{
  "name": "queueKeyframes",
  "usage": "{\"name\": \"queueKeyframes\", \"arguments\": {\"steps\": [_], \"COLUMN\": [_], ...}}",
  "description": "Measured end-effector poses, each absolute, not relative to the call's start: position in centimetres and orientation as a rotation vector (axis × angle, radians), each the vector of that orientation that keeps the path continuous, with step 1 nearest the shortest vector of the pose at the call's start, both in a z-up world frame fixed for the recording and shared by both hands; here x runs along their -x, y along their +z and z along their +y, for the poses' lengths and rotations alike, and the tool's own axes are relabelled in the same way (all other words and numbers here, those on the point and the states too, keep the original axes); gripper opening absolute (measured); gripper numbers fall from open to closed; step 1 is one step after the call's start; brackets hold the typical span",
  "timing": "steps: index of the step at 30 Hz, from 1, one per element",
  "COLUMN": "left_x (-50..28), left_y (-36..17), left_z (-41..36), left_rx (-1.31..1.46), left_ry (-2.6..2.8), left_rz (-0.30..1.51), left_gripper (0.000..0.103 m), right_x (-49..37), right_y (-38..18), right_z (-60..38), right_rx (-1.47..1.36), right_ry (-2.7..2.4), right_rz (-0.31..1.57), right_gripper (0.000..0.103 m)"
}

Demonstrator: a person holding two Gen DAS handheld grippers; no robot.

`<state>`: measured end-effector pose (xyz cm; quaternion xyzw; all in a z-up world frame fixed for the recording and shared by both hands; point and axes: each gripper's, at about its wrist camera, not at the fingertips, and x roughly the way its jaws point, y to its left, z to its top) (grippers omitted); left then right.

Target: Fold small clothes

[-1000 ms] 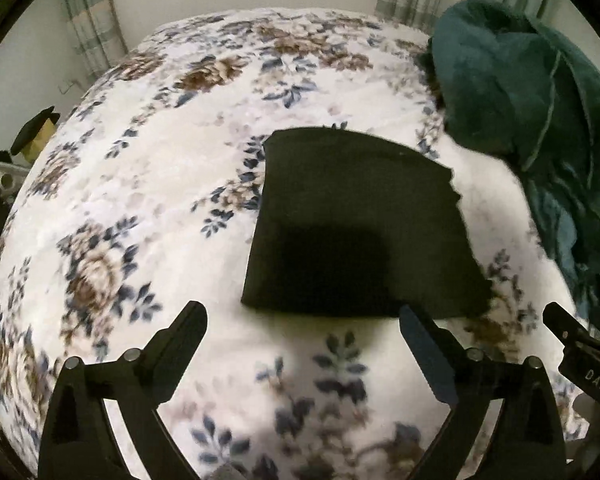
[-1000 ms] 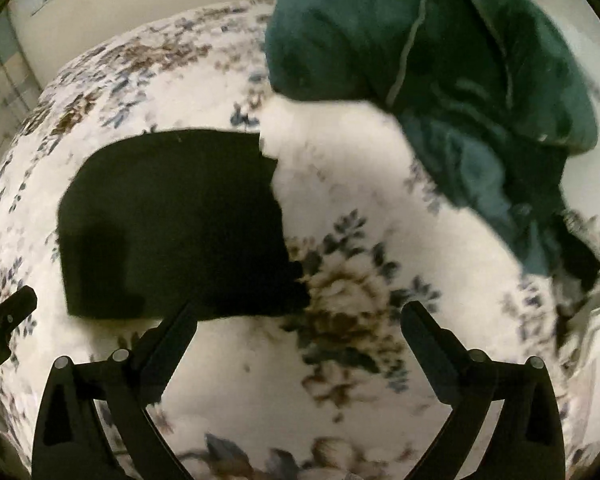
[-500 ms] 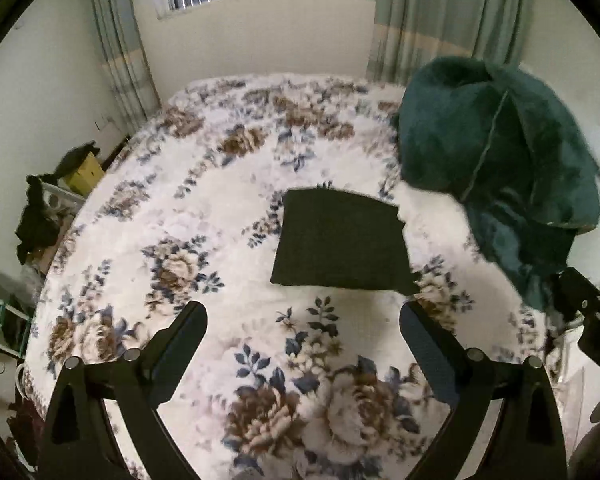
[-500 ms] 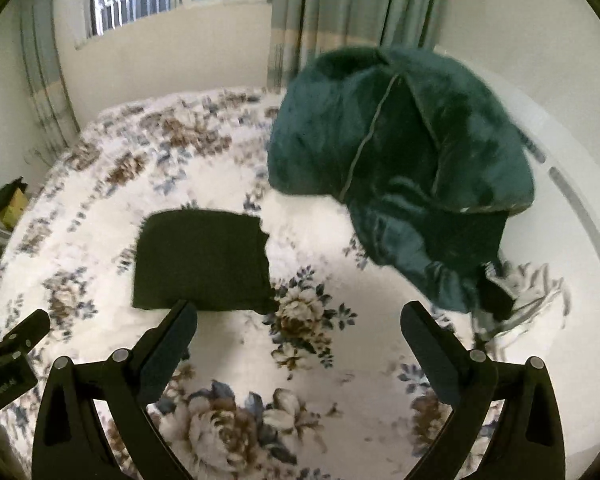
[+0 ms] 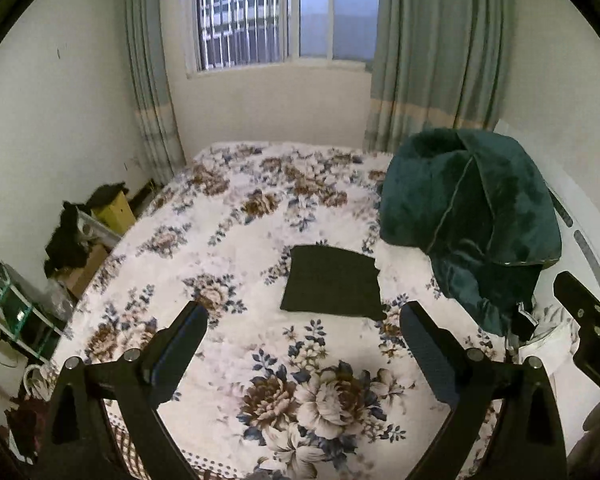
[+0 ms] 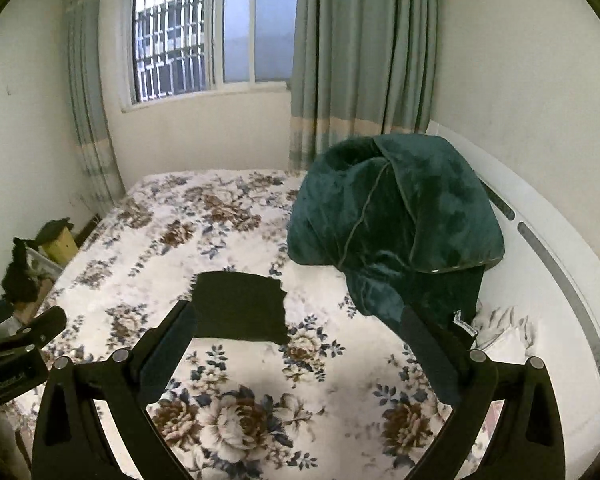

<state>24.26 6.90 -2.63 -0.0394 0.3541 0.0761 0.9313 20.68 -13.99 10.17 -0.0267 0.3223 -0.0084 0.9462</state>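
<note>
While both grippers hang above the near end of a bed, a folded dark cloth (image 5: 331,286) lies flat on the floral bedspread (image 5: 236,216), near the middle of the bed and well beyond the fingertips. It forms a neat rectangle, nearly black, with one slightly ragged corner at its far right.

The left gripper (image 5: 302,338) has its two black fingers spread wide, with nothing between them. The right gripper (image 6: 296,342) is likewise spread wide and empty; in its own view the tip of its left finger overlaps the near left corner of the cloth, though whether it touches cannot be told.

White lettering shows on the body of each gripper where it enters the other's view, but only the letters "DA" can be made out on the right one; the rest is cut off or blurred. A small white tag hangs from the green blanket's lower edge, too small to read.

That heaped dark green blanket (image 5: 472,216) sits just right of the cloth, against a white headboard (image 6: 548,248). Behind the bed are a barred window (image 5: 276,12) and grey-green curtains (image 5: 440,48). On the floor to the left stand a yellow box (image 5: 114,210), cardboard boxes and dark clutter.
</note>
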Motion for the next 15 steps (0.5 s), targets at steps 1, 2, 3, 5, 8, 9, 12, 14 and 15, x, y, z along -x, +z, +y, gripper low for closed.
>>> {"name": "queueKeyframes", "arguments": {"steps": [1, 2, 3, 5, 8, 9, 12, 14, 15], "left_x": [-23.7, -23.2, -22.7, -22.0, -21.0, -20.7, -19.9, -19.6, -19.5], "left_y": [-2.2, -1.9, -1.6, -1.1, -0.8, -0.7, -0.5, -0.4, -0.4], "left_z": [6.8, 6.6, 6.5, 6.2, 6.0, 5.8, 5.7, 5.6, 5.5], "left_rx": [0.08, 0.08, 0.081, 0.088, 0.088, 0.087, 0.087, 0.087, 0.086], "left_ry": [0.153, 0.153, 0.148, 0.143, 0.142, 0.145, 0.153, 0.155, 0.153], "left_rz": [0.716, 0.709, 0.704, 0.699, 0.696, 0.693, 0.687, 0.682, 0.685], "left_gripper": [0.098, 0.099, 0.099, 0.099, 0.099, 0.099, 0.099, 0.099, 0.099], "right_x": [-19.9, -18.8, -18.2, -17.0, -15.5, -15.0, -14.4, -14.3, -13.9], "right_y": [10.8, 11.7, 12.1, 12.9, 13.8, 14.1, 14.3, 14.2, 14.3], "right_z": [-14.1, -14.1, -14.2, -14.3, -14.7, -14.8, -15.2, -15.3, -15.4], "right_rx": [0.053, 0.052, 0.052, 0.056, 0.052, 0.05, 0.047, 0.049, 0.051], "right_ry": [-0.016, -0.011, -0.007, -0.005, 0.0, 0.002, 0.001, -0.001, -0.007], "right_rz": [0.65, 0.639, 0.634, 0.622, 0.617, 0.618, 0.616, 0.613, 0.608], "right_gripper": [0.103, 0.103, 0.103, 0.103, 0.103, 0.103, 0.103, 0.103, 0.103]}}
